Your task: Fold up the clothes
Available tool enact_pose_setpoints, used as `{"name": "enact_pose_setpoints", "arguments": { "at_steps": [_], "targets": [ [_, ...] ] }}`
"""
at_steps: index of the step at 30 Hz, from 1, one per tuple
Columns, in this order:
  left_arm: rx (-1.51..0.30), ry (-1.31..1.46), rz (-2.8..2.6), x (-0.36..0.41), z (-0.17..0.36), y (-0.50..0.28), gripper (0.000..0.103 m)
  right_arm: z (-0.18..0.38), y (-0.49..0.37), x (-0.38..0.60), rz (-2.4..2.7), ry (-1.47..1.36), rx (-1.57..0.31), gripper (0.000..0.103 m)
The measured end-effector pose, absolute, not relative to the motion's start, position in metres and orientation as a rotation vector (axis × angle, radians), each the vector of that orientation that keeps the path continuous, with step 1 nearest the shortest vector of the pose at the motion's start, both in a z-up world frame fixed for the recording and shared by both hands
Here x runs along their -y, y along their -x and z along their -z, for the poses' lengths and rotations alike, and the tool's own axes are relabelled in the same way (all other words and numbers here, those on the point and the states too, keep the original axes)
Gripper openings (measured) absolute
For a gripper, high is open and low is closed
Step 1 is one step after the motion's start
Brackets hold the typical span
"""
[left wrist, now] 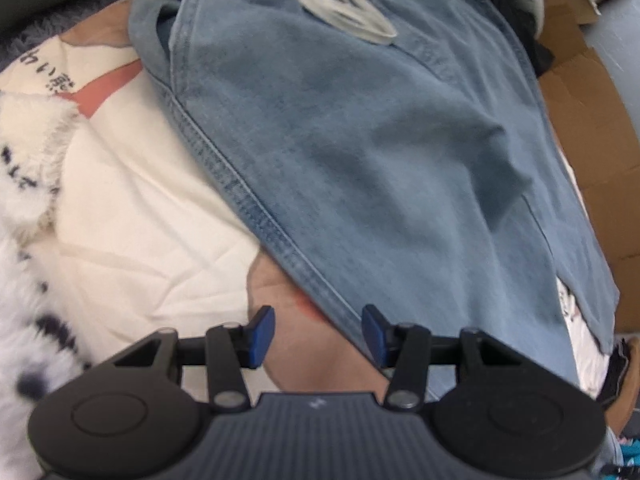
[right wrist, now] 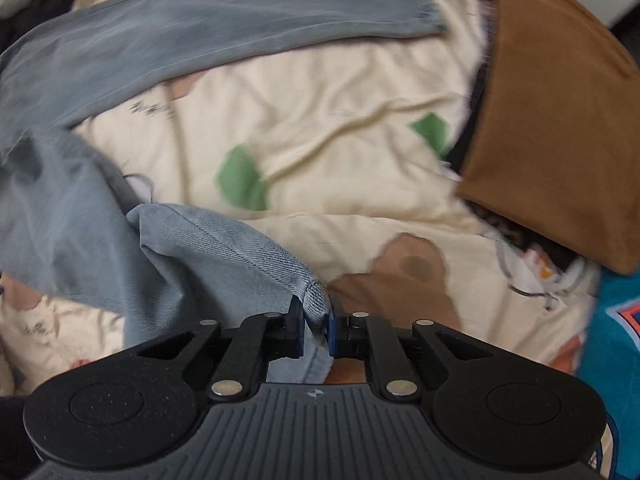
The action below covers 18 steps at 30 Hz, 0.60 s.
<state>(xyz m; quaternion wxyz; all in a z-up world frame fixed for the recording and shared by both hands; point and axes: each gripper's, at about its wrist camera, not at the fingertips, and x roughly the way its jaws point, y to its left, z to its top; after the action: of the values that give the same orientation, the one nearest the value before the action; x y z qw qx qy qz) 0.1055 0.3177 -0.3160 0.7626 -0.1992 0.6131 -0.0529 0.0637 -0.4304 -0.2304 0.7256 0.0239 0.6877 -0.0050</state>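
One pair of light denim trousers (left wrist: 360,140) lies across the printed quilt (left wrist: 140,220), waistband far from me, long axis running away from my left gripper (left wrist: 318,334). Its side seam passes just ahead of those half-spread, empty fingers. My right gripper (right wrist: 314,320) is clenched on the trouser hem (right wrist: 314,294), lifted off the quilt.

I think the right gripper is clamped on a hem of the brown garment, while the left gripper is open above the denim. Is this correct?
Not quite. The right gripper is clamped on a hem of the light blue denim trousers, not the brown garment, which lies apart at the right of the right wrist view. The left gripper is indeed open above the denim.
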Motion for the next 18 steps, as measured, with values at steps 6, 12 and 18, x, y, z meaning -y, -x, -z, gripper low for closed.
{"name": "enact_pose_setpoints", "arguments": {
  "at_steps": [6,12,18],
  "targets": [
    [-1.325,0.451,0.098,-0.314,0.328,-0.120,0.052,0.239,-0.070,0.470,0.118,-0.092,-1.491,0.008],
    [-1.318,0.429,0.091,-0.310,0.327,-0.125,0.054,0.262,-0.082,0.493,0.192,-0.070,-1.471,0.008],
    [-1.310,0.426,0.081,-0.314,0.324,-0.121,0.054,0.280,-0.077,0.503,0.261,-0.114,-1.384,0.027]
  ]
}}
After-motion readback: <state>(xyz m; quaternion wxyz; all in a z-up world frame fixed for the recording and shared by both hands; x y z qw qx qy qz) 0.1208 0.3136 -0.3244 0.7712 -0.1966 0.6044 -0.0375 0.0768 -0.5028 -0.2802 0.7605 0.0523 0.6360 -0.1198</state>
